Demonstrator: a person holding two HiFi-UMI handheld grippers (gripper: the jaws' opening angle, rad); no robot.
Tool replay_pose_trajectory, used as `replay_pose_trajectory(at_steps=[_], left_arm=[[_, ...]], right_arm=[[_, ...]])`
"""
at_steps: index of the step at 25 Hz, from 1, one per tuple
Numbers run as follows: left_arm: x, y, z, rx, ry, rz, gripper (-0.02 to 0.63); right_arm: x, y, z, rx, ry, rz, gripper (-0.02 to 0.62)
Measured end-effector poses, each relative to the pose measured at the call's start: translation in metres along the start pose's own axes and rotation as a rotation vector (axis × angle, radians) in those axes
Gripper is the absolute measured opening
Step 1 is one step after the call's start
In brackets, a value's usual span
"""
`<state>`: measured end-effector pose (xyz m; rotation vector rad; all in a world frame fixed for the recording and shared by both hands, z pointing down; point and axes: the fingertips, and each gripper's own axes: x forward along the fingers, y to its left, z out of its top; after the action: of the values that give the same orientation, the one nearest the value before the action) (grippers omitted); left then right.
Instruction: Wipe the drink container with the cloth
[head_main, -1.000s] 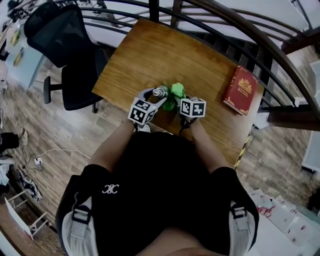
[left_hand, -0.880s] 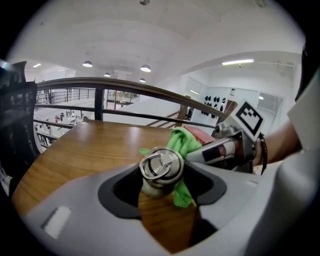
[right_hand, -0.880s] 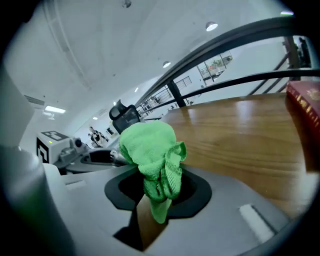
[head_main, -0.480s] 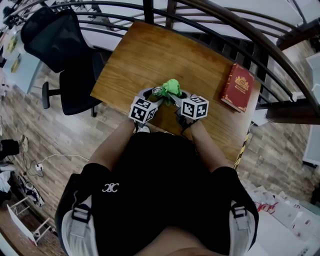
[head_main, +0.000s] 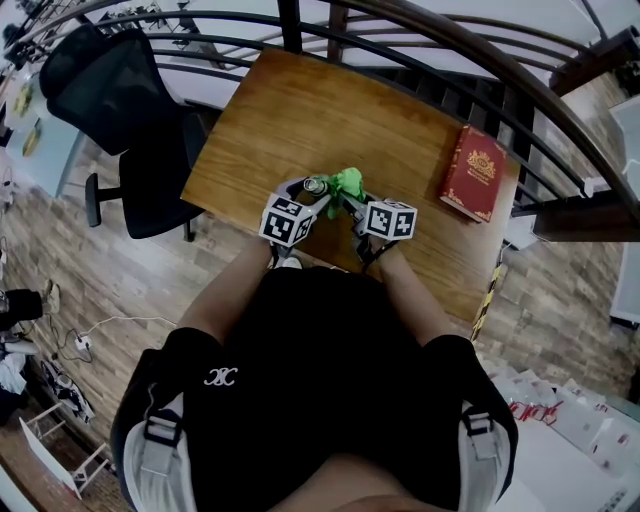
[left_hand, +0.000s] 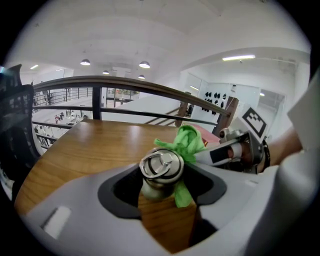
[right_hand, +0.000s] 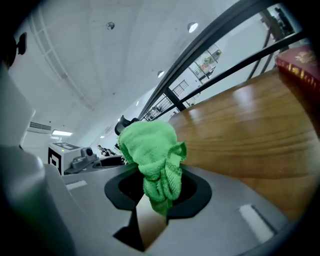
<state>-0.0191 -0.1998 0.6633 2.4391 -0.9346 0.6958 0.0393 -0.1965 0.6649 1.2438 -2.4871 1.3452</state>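
Head view: a person in a black shirt with a small white emblem like two interlocked letters stands at the near edge of a wooden table (head_main: 300, 110). The left gripper (head_main: 306, 197) and the right gripper (head_main: 350, 203) meet just over that edge, each showing its cube of black-and-white square markers. Between them stands the drink container (head_main: 316, 186), upright, with its round metal top facing up. The green cloth (head_main: 348, 181) is bunched against its right side. A red book (head_main: 472, 172) with a gold ornament on its cover lies well apart at the table's right end; its lettering is too small to read. A black office chair (head_main: 110, 90) stands on the floor to the left, and a dark railing (head_main: 450, 45) curves behind the table.

Left gripper view: the left gripper (left_hand: 165, 202) has its jaws closed round the drink container (left_hand: 160, 167), an olive body under a shiny cap with a ring pull. No label can be made out. The cloth (left_hand: 186, 141) touches the cap from the right, and a strip of it hangs down beside the body. The right gripper (left_hand: 231, 151) reaches in behind it.

Right gripper view: the right gripper (right_hand: 150, 200) pinches the cloth (right_hand: 150, 150), which bulges above its jaws. The book (right_hand: 304, 60) shows at the right edge, with gold print that is unreadable.
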Motion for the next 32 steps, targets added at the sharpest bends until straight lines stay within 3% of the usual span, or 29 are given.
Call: replay_pose_trajectory(at_steps=[5,12,17,23,32], left_arm=[[-0.001,0.009,0.002,-0.082,-0.011,0.003,0.308],[-0.003,0.009,0.002,-0.097,-0.014,0.002,0.308],[-0.002,0.001,-0.001,0.014,0.023,-0.02,0.308],[-0.003,-0.008,-0.004,0.113,0.049,-0.049,0.307],[-0.01,-0.03,-0.011,0.344,0.069,-0.079,0.307]], right_arm=[[0.003,-0.01,-0.025,0.003,0.076,-0.035,0.098],[0.007,-0.02,-0.057,0.04,0.215,-0.027,0.098],[0.008,-0.041,-0.061,0.051,0.223,-0.108,0.099],[0.011,-0.058,-0.044,0.067,0.228,-0.132,0.098],[0.032,-0.049,0.003,-0.079,0.267,-0.086,0.098]])
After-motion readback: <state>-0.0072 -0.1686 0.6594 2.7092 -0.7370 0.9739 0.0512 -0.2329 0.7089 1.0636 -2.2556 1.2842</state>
